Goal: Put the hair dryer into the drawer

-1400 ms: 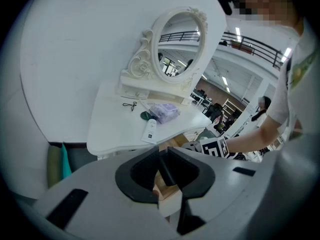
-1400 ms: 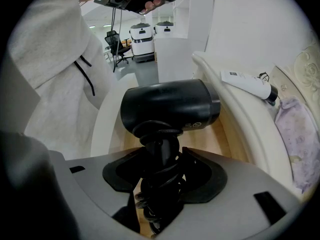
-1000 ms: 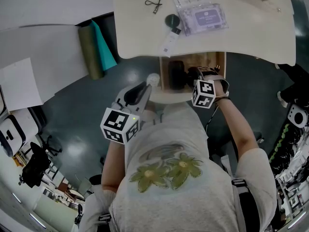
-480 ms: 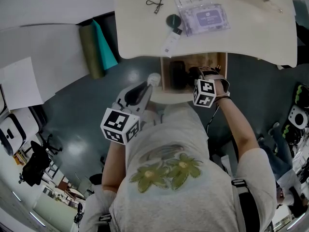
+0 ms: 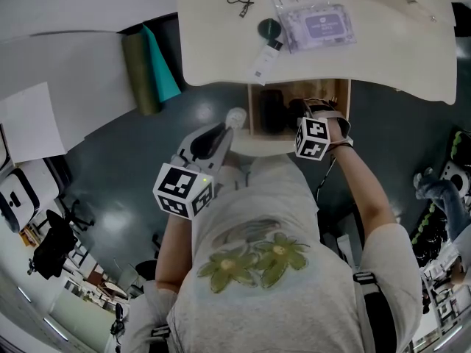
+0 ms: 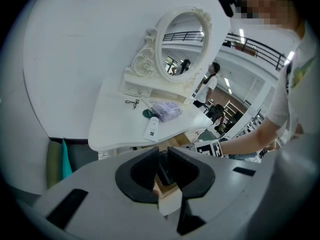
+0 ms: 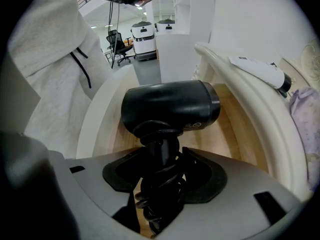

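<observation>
The black hair dryer [image 7: 170, 106] lies barrel-sideways over the wooden bottom of the open drawer [image 7: 232, 131]. My right gripper [image 7: 163, 151] is shut on its handle, and the coiled cord is bunched between the jaws. From the head view, the hair dryer [image 5: 269, 113] is a dark shape in the left part of the drawer [image 5: 327, 98] under the white dressing table [image 5: 213, 43], with the right gripper [image 5: 303, 112] reaching in. My left gripper [image 5: 224, 129] hangs left of the drawer, shut with nothing in it. In its own view the left gripper [image 6: 163, 151] points at the drawer.
On the tabletop lie a white tube [image 5: 263, 59], a dark round lid [image 5: 268, 28], a purple pouch [image 5: 320, 26] and a small metal curler [image 5: 243, 1]. An oval mirror [image 6: 182, 39] stands at the back. Green and teal rolls [image 5: 143, 72] lean left of the table. Someone's legs [image 5: 438, 186] show far right.
</observation>
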The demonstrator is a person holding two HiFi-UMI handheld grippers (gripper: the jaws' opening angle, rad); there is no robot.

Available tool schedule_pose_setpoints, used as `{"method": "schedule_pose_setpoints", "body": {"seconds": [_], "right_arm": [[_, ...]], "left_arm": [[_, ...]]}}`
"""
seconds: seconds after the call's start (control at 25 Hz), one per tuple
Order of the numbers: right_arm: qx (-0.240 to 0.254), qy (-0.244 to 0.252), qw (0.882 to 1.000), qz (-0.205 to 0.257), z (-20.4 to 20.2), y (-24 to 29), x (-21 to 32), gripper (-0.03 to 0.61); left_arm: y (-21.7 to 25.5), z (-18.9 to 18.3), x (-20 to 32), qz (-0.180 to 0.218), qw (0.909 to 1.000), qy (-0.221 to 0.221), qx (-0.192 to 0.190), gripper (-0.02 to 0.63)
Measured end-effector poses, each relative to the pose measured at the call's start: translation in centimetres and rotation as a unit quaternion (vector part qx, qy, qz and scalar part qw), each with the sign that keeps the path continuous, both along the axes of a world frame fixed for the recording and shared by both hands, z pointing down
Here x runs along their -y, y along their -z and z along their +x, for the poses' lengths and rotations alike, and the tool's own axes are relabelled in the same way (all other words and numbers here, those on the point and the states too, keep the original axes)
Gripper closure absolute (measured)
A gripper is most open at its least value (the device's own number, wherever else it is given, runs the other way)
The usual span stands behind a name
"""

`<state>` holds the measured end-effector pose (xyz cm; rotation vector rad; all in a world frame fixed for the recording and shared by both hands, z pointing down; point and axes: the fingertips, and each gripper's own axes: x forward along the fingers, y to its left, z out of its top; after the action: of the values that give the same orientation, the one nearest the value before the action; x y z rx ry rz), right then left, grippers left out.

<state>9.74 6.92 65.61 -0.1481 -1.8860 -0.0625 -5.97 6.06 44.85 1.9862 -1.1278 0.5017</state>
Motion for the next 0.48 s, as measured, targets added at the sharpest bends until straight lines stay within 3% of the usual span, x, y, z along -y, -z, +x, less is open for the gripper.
{"method": "schedule_pose_setpoints", "body": {"seconds": [0.48], "right_arm": [[-0.005,-0.002,1.000,-0.008,0.0,-1.4,0.1,0.365]], "left_arm": [[-0.3,0.0,0.0,-0.005,1.0000,0.000,0.001,0.554]]}}
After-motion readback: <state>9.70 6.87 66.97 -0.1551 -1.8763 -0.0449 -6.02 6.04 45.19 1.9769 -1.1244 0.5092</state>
